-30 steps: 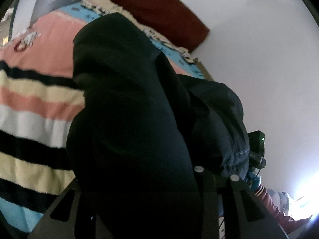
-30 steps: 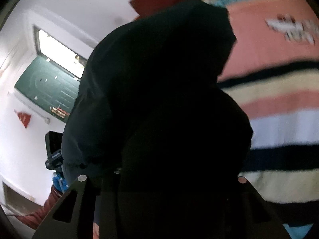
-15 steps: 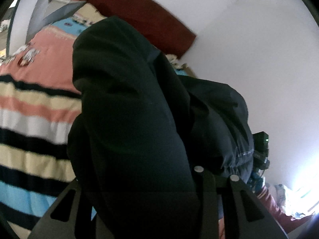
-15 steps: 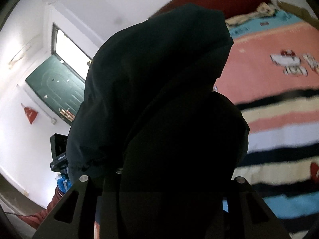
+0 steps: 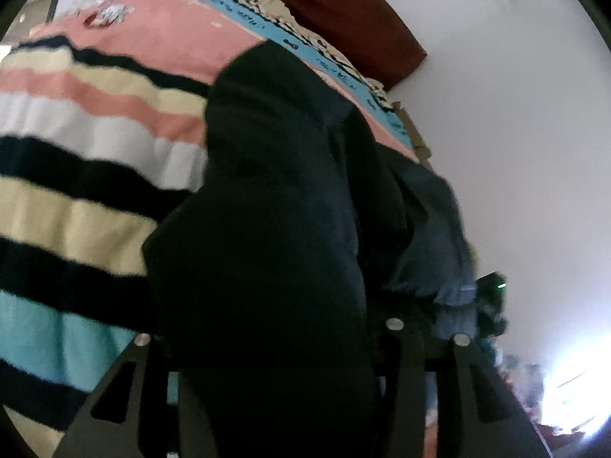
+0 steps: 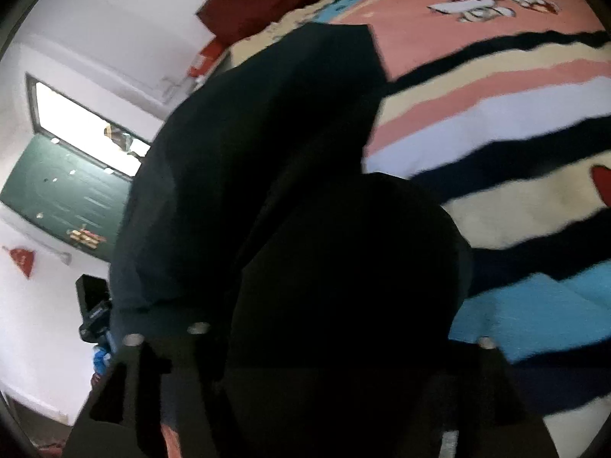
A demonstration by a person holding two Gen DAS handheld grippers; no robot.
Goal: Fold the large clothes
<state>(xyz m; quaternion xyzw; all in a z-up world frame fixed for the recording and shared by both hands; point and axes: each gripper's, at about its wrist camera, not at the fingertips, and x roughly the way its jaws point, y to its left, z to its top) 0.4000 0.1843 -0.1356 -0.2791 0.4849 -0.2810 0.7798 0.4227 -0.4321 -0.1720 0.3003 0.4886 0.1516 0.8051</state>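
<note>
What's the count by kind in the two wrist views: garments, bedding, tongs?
Dark garments: 1, the black garment, bunched at both tongs
Striped blankets: 1, the striped blanket
Red headboards: 1, the headboard
Tongs: 2, left tongs and right tongs
Total: 5

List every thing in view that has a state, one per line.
dark garment: bunched, held up over the bed by both claws
left claw: shut on dark garment
right claw: shut on dark garment
striped blanket: spread over the bed
green door: closed
</note>
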